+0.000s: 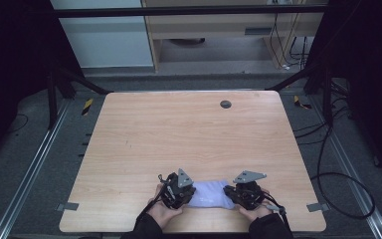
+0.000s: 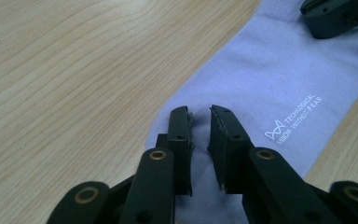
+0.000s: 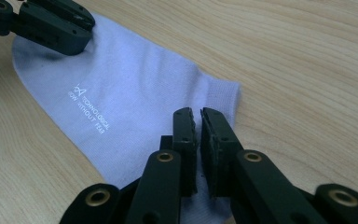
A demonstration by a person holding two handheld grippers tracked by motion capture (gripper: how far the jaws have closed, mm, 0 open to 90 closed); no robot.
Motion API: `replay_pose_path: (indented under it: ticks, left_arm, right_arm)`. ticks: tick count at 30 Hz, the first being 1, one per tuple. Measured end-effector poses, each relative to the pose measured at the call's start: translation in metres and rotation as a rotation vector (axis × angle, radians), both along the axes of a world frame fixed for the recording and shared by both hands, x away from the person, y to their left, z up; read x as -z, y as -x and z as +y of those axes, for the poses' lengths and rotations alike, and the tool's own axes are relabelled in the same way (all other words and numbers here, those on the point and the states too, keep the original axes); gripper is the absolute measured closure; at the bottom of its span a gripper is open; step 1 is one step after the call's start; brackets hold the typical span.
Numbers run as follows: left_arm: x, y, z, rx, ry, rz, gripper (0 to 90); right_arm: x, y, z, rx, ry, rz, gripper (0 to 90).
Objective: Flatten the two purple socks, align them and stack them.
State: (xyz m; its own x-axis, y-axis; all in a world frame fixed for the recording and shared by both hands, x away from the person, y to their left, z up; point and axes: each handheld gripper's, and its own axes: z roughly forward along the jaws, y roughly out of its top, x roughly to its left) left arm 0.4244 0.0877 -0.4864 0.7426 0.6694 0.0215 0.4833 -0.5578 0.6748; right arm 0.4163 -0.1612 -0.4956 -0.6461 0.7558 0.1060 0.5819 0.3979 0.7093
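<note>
While both tools rest on it, sock [image 1: 208,193] lies flat — near edge.

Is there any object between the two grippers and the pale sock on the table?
Nothing visible. Both the left gripper and the right gripper sit directly over the sock, one at each end, with only bare table around it.

**Lighting and picture quality across the three views**

The high view is dim and soft: the pale wooden tabletop [image 1: 194,144] is evenly lit from above, while the surrounding floor and side frames fall into near-black. Fine detail is smeared throughout. Both gripper views are brighter and sharper; the wood grain is crisp, the lavender knitted sock [image 2: 279,79] casts a thin shadow, and the nearest black jaw bases are slightly soft. No glare appears.
</note>
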Motion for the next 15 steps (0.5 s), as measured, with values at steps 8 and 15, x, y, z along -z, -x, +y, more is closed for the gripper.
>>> replay_pose_path:
  ticks: [8,15]
  left_arm:
    - [-0.016,-0.001,0.018,-0.034,0.081,-0.043,55.3]
    - [-0.028,-0.010,0.056,-0.103,0.125,-0.098,41.5]
  right_arm:
    - [-0.013,-0.004,-0.020,0.079,-0.065,-0.063,61.2]
    - [-0.015,-0.015,-0.060,0.250,-0.089,-0.119,30.6]
